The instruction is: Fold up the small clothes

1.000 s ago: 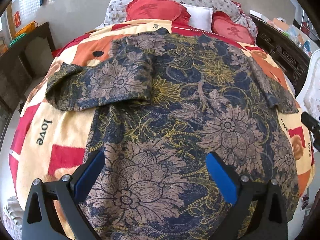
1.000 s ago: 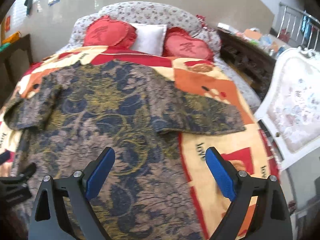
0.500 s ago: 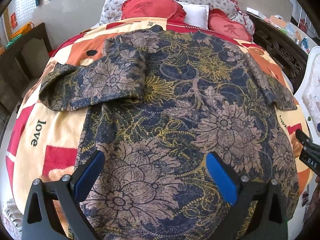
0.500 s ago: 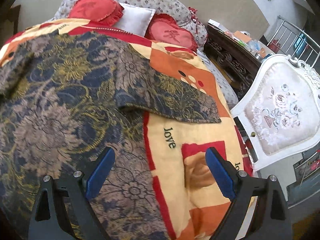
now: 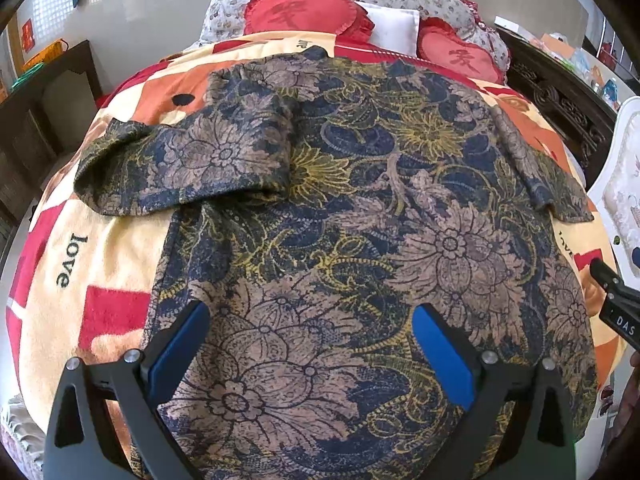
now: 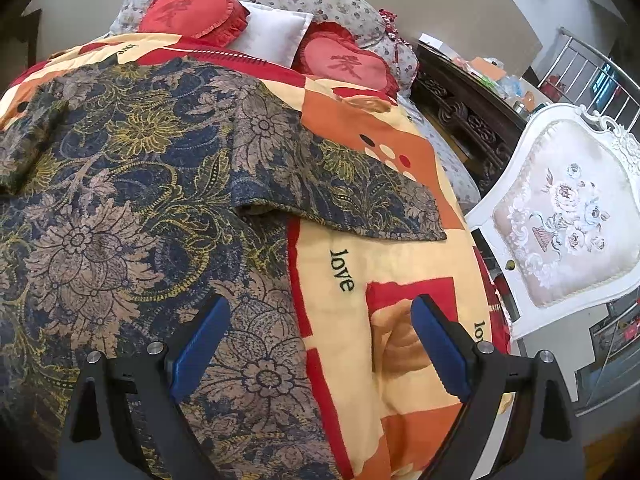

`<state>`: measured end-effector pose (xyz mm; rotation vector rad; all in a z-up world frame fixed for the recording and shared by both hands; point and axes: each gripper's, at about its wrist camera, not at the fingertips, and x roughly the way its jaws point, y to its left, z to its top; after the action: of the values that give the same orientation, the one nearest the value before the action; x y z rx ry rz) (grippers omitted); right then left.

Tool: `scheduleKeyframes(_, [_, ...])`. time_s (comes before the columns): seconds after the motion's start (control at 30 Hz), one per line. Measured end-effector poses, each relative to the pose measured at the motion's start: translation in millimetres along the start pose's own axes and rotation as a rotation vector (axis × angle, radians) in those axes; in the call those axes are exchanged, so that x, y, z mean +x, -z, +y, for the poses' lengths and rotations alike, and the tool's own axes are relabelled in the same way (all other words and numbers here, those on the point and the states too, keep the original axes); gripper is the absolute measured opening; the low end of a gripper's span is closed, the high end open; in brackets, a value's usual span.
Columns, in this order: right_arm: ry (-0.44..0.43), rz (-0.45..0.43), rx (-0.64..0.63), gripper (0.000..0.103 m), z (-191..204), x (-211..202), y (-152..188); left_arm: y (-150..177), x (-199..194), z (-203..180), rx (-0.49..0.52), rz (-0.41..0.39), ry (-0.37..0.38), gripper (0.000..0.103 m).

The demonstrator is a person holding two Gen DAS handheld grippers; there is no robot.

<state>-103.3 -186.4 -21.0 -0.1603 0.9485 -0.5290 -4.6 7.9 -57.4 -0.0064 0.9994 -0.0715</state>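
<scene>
A dark blue and brown floral shirt [image 5: 360, 216] lies spread flat on the bed, collar toward the pillows. Its left sleeve [image 5: 192, 168] sticks out over the blanket; its right sleeve [image 6: 360, 196] lies flat to the right in the right wrist view. My left gripper [image 5: 310, 344] is open and empty above the shirt's lower part. My right gripper [image 6: 320, 344] is open and empty above the shirt's right side edge [image 6: 288, 320], where it meets the blanket. The right gripper's edge also shows at the far right of the left wrist view [image 5: 616, 300].
An orange, red and cream "love" blanket [image 6: 360, 288] covers the bed. Red heart cushions [image 5: 304, 12] and a white pillow [image 6: 276, 32] sit at the head. A white upholstered chair [image 6: 560, 216] stands at the bed's right; a dark carved cabinet [image 6: 460, 100] is behind it. Dark furniture [image 5: 36, 120] stands left.
My right gripper has swung to the right, from over the shirt body to its right edge and the blanket. My left gripper has moved slightly forward over the shirt. Both stay open.
</scene>
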Motion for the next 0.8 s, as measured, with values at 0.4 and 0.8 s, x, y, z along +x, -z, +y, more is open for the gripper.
scheduleKeyframes(0.4, [-0.012,-0.003,-0.006,0.102,6,0,-3,3,3,0,0.026,-0.008,-0.034,0.103])
scheduleKeyframes(0.8, [-0.518,-0.141,-0.017,0.101,47,17,-24,-22,-9,90,0.040,-0.222,-0.259,0.103])
